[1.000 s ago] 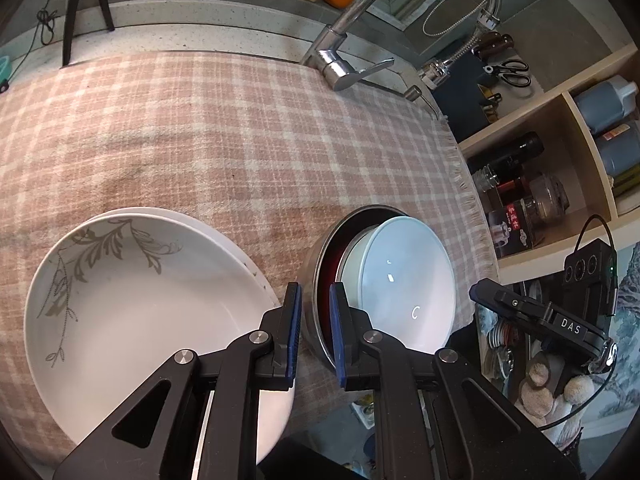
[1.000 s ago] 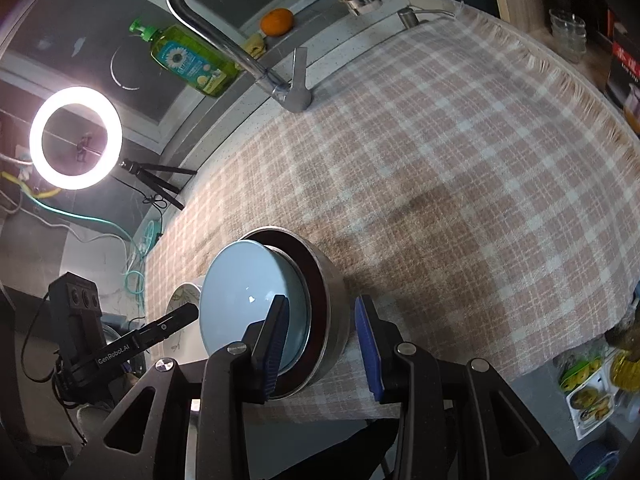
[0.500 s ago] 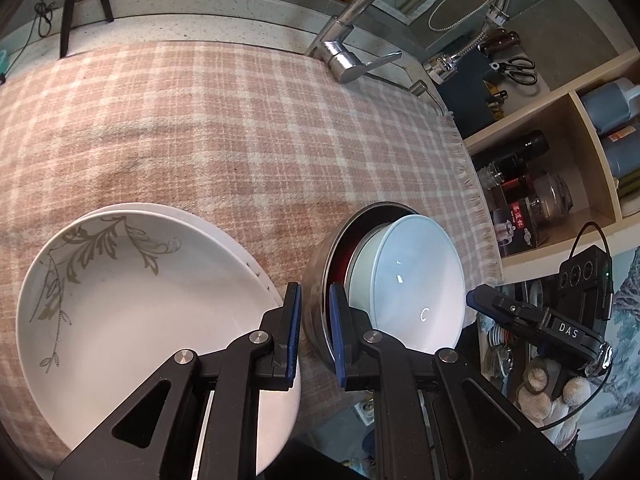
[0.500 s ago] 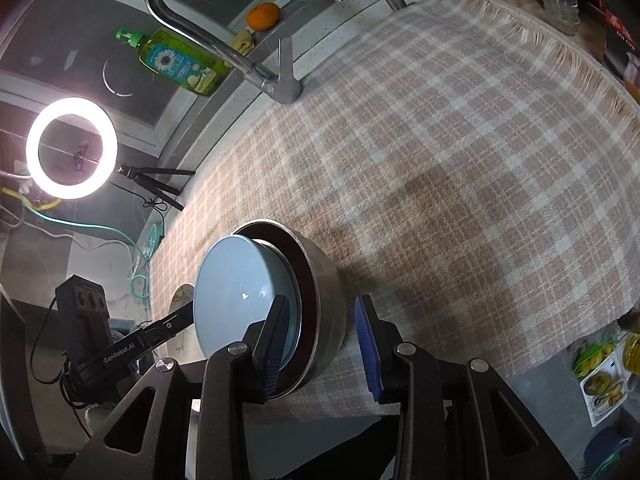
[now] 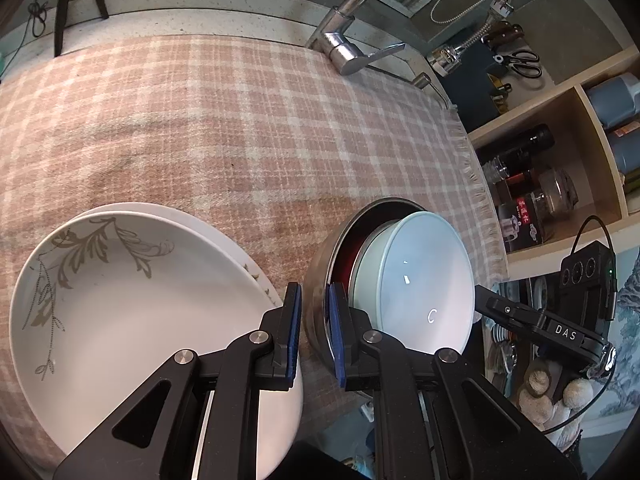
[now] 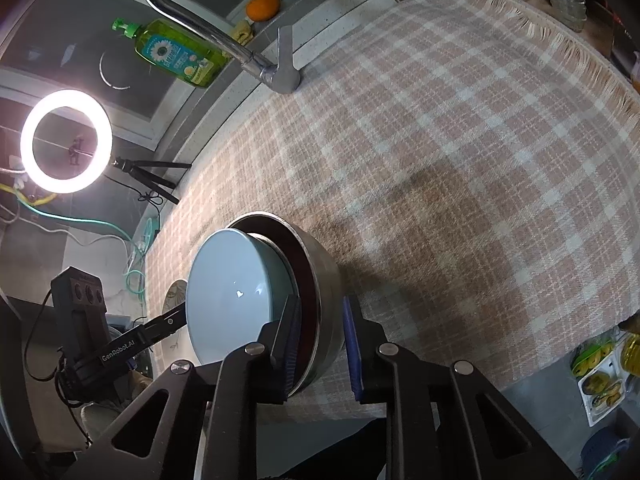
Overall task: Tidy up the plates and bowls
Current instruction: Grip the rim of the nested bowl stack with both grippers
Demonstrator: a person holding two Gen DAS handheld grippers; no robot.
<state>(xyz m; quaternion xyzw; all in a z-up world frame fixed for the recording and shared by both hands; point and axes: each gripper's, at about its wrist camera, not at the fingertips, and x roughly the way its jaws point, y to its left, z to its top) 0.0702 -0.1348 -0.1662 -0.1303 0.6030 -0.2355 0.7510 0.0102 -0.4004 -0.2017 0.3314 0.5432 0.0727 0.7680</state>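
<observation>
Since the earlier frame our right hand-held gripper point(image 6: 318, 344) has narrowed and is closing over the steel bowl's point(image 6: 326, 280) near rim; the bowl sits at the bench's point(image 5: 240, 120) near edge with a pale blue bowl point(image 5: 424, 280) nested inside. Our left hand-held gripper point(image 5: 314, 324) is clenched on the opposite wall. We should seat both pads evenly before lifting, keeping clear of the leaf-patterned plates point(image 5: 140, 320) just left.

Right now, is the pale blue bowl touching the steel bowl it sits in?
Touching. In the right wrist view the pale blue bowl sits nested and tilted inside the steel bowl, its wall leaning on the steel bowl's dark red lining.
</observation>
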